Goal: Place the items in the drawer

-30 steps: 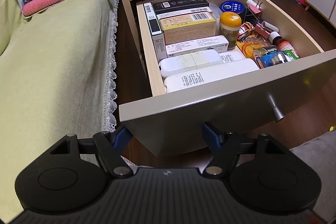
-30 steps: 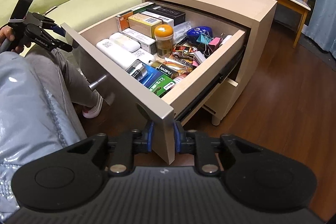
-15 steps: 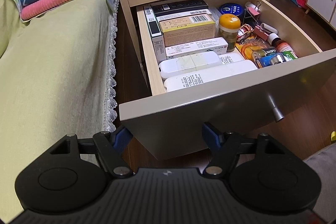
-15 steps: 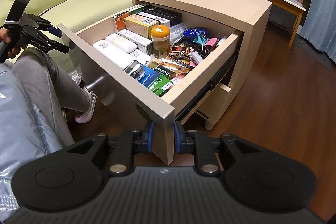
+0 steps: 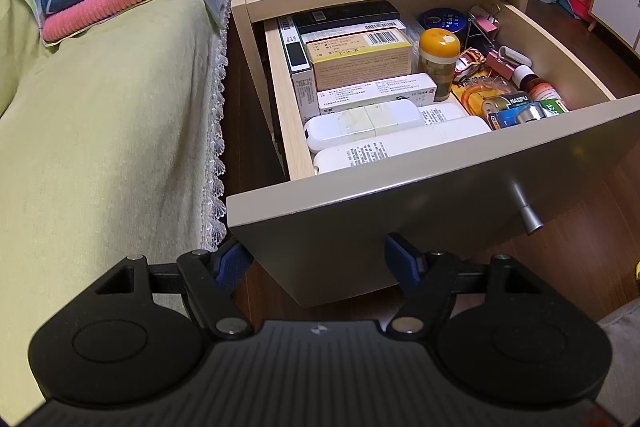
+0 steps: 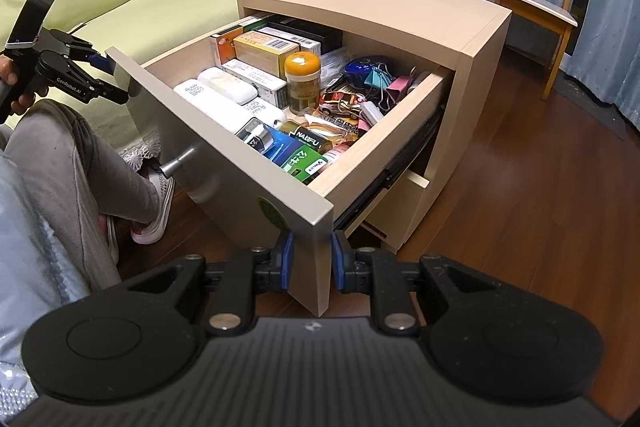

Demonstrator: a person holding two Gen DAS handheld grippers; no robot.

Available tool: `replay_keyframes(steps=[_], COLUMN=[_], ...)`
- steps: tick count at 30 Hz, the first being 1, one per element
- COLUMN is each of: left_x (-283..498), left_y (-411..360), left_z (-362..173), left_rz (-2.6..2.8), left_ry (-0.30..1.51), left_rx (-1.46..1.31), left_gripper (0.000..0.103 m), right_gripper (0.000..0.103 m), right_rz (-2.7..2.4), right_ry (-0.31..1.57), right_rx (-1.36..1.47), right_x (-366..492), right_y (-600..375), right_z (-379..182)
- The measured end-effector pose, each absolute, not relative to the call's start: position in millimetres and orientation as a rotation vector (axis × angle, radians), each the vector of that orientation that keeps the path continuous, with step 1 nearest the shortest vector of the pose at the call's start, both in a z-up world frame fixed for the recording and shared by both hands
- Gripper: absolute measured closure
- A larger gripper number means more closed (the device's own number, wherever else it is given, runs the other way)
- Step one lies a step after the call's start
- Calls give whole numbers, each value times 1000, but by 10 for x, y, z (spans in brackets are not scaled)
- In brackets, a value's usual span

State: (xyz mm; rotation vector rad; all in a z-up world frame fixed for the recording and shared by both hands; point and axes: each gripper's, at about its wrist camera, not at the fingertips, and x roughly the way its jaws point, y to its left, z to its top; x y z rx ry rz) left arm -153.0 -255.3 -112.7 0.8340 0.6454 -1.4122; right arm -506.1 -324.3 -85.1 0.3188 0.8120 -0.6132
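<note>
The drawer [image 6: 248, 131] sits in the middle of the frame, pulled out and full. The right gripper [image 6: 310, 259] pinches its front corner. The left gripper [image 5: 316, 261] is spread wide by the other corner. The filling looks done; next comes a straight push shut. The nightstand [image 6: 400, 7] stands on a dark wood floor [image 6: 520, 207] beside a green sofa [image 5: 100, 115].

Box labels [image 5: 362, 49] too small to read, drawer [image 5: 440, 203] front hiding its lower contents, lower drawer [image 6: 416, 183] mostly hidden

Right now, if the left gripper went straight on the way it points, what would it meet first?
The drawer front. The left gripper is open, its fingers straddling the panel's lower corner, so the panel face lies directly ahead. How near it already is cannot be told.
</note>
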Motion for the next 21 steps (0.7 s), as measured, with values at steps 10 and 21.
replay_keyframes(steps=[10, 21], left_x=[-1535, -1535], left_y=[-2552, -2536], left_z=[-1125, -1126], left_rz=[-1410, -1407], left_ry=[642, 635], left_rx=[829, 824], left_gripper=[30, 30], right_gripper=[86, 86], right_rz=[-629, -641], right_ry=[805, 804], right_rx=[320, 316], right_x=[-5072, -5073], right_y=[-3201, -3151], right_z=[-845, -840])
